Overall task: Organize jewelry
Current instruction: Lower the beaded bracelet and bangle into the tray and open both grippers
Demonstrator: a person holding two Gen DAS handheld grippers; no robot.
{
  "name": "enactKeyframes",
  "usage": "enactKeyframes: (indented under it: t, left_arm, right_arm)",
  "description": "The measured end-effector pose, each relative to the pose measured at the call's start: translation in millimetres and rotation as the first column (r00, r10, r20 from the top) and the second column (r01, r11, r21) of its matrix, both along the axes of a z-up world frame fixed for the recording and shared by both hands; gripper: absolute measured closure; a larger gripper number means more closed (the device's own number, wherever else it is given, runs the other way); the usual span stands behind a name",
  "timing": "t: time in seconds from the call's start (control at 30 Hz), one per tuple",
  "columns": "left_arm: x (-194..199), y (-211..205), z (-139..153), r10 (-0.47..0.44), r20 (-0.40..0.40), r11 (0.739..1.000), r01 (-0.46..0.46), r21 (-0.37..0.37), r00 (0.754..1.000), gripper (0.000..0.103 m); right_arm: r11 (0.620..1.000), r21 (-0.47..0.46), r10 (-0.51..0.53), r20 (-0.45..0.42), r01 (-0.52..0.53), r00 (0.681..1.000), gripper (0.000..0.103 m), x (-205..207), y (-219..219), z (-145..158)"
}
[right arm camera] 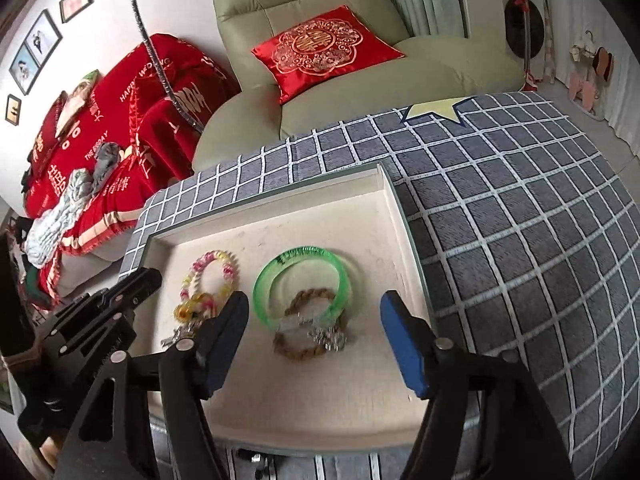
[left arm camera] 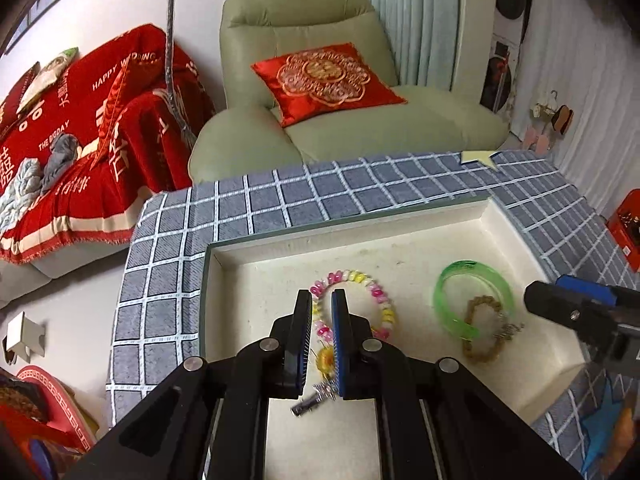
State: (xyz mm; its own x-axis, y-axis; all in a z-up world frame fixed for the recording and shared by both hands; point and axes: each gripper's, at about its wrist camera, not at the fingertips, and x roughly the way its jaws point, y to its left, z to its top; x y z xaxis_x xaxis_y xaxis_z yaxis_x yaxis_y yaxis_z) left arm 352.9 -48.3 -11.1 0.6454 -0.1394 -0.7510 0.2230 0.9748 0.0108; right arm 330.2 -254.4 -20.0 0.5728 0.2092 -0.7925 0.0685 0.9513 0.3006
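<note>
Already 3 bracelets lie sorted in the white tray [right arm camera: 394, 200] on the checked cloth [right arm camera: 520, 240]: a bead bracelet [left arm camera: 356, 304], a green bangle [right arm camera: 302, 284] and a brown braided bracelet [right arm camera: 308, 336]. Left gripper [left arm camera: 321, 312] hangs nearly closed and empty; right gripper [right arm camera: 314, 336] spreads wide around the braided one, not touching

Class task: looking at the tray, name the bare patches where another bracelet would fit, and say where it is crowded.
Free: the tray floor along the far wall, beyond the beaded bracelet and green bangle, and the near strip. Crowded: the middle, where a brown bracelet overlaps the bangle.
</note>
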Motion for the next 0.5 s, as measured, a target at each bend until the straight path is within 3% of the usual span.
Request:
enactKeyframes:
  t: [0.17, 0.3, 0.5]
  left_arm:
    - [-24, 5, 14, -0.006, 0.037, 1.0, 0.006, -0.016, 0.999, 0.077]
    - [-44, 12, 20, -0.008, 0.036, 0.999, 0.009, -0.032, 0.999, 0.077]
    - [-75, 25, 25, 0.011, 0.027, 0.997, -0.009, -0.075, 1.0, 0.077]
  right_arm:
    - [1.0, 0.008, -0.003, 0.022, 0.003, 1.0, 0.028, -22, -1, 8]
    - [1.0, 0.025, -0.014, 0.032, 0.013, 0.999, 0.021, -41, -5, 13]
    - [0.999, 0.039, -0.024, 0.047, 0.022, 0.999, 0.019, -70, -8, 19]
